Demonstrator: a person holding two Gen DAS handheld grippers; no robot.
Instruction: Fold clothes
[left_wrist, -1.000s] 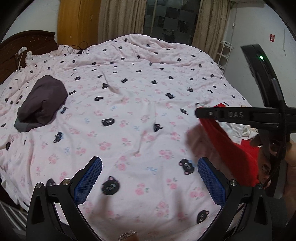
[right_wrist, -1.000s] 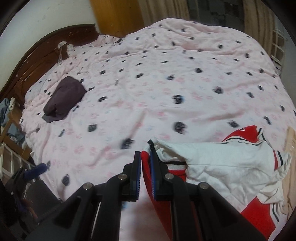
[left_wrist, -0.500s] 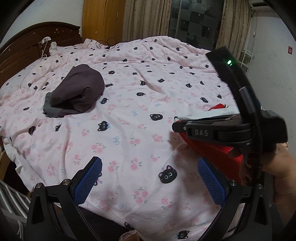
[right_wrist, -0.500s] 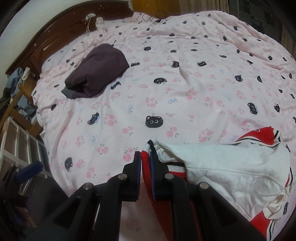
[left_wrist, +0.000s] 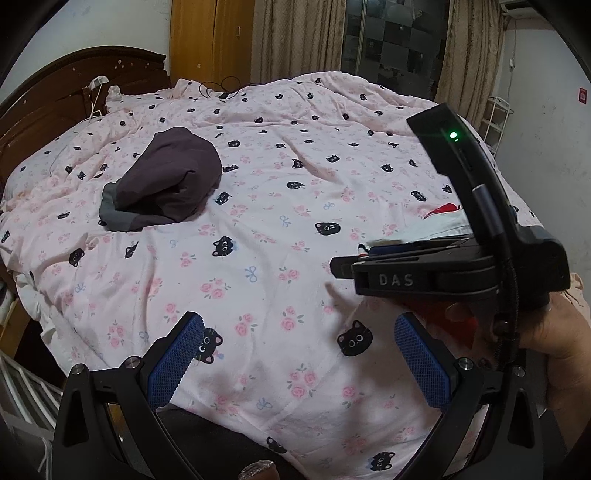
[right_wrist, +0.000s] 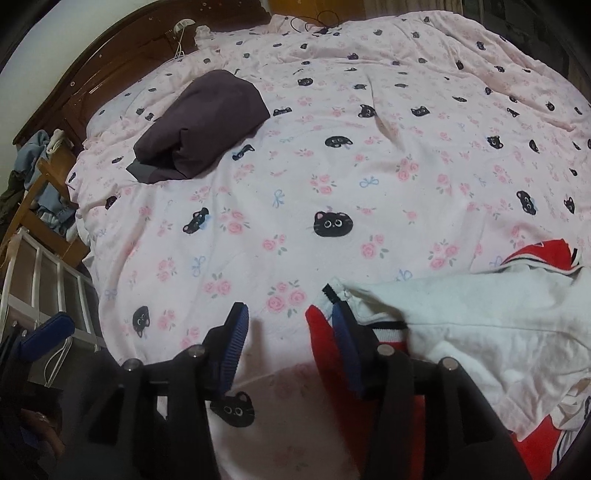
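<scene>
Your left gripper (left_wrist: 299, 363) hangs over the near edge of the bed (left_wrist: 295, 192) with its jaws spread wide, nothing between the blue pads (left_wrist: 176, 363). Your right gripper (right_wrist: 290, 332) has its jaws parted to a middling gap. The red and white garment (right_wrist: 480, 325) lies at the bed's near right corner, its red edge draped against the inner face of the right-hand pad (right_wrist: 345, 347); it may only be leaning there, since the view is blurred. A folded dark garment (right_wrist: 207, 125) sits well apart, toward the headboard (right_wrist: 122, 59).
</scene>
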